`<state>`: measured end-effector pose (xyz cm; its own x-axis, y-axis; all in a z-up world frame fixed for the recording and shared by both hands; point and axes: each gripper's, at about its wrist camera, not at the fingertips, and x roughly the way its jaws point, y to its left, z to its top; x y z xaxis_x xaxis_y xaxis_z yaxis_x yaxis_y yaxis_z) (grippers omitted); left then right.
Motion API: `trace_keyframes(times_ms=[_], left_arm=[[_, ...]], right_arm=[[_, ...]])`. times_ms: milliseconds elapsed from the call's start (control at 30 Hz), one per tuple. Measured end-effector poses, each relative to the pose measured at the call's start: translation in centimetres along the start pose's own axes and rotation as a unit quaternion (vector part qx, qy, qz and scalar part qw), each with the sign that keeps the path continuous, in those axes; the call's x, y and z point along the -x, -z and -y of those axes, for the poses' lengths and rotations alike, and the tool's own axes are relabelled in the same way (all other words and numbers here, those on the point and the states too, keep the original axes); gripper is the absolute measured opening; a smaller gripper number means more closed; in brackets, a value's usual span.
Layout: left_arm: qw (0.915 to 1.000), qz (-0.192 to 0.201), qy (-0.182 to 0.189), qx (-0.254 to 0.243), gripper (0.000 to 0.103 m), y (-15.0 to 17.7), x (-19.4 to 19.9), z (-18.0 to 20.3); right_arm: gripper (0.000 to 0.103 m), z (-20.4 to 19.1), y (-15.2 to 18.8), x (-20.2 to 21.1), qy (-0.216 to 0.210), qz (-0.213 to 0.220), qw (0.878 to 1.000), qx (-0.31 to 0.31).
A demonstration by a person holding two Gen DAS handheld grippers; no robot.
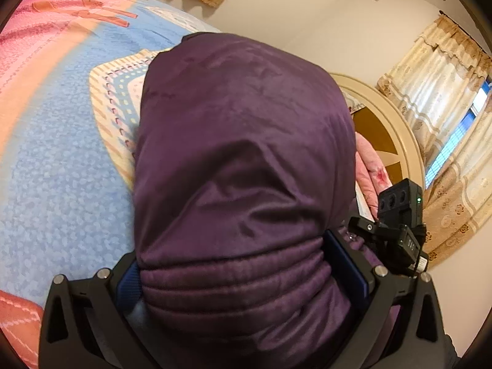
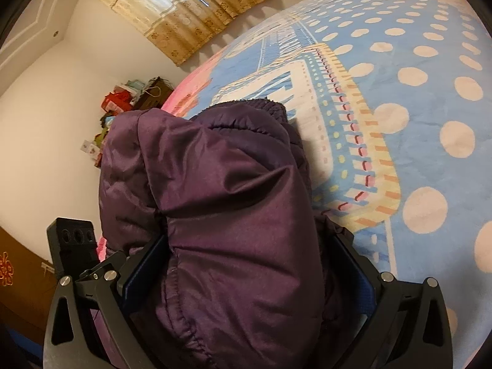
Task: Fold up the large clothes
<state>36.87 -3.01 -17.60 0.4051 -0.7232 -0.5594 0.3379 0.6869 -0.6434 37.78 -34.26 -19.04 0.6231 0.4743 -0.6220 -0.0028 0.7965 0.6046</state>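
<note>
While gold curtains (image 2: 190,9) hang behind and boxes (image 2: 129,98) clutter a corner, a purple padded jacket (image 1: 240,160) fills both views above the blue dotted blanket (image 2: 415,92), bunched between the clamped fingers of left gripper (image 1: 246,279) and right gripper (image 2: 246,270).

Purple padded jacket (image 1: 240,166), shiny quilted fabric, bunched and creased, raised above patterned bed

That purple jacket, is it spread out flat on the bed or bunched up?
Bunched up. The purple jacket bulges in thick folds between both grippers' fingers, left gripper and right gripper.
</note>
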Motion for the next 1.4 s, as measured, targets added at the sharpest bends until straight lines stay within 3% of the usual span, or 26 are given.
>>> trace_keyframes(times_ms=[433, 533, 933, 1400], left_arm=[[0.9999, 0.003, 0.012, 0.002, 0.103, 0.2, 0.3, -0.5], [0.9998, 0.006, 0.017, -0.005, 0.103, 0.3, 0.5, -0.1], [0.9969, 0.029, -0.035, -0.064, 0.099, 0.6, 1.7, 3.9], [0.9879, 0.076, -0.091, -0.101, 0.099, 4.5, 8.0, 7.3]], right_arm=[[0.102, 0.2, 0.2, -0.1, -0.025, 0.0, 1.0, 0.003], [0.095, 0.1, 0.4, 0.1, -0.049, 0.0, 0.999, 0.005], [0.065, 0.3, 2.0, 1.5, -0.13, 0.023, 0.991, -0.003], [0.058, -4.7, 7.0, 4.2, -0.214, 0.02, 0.976, 0.022]])
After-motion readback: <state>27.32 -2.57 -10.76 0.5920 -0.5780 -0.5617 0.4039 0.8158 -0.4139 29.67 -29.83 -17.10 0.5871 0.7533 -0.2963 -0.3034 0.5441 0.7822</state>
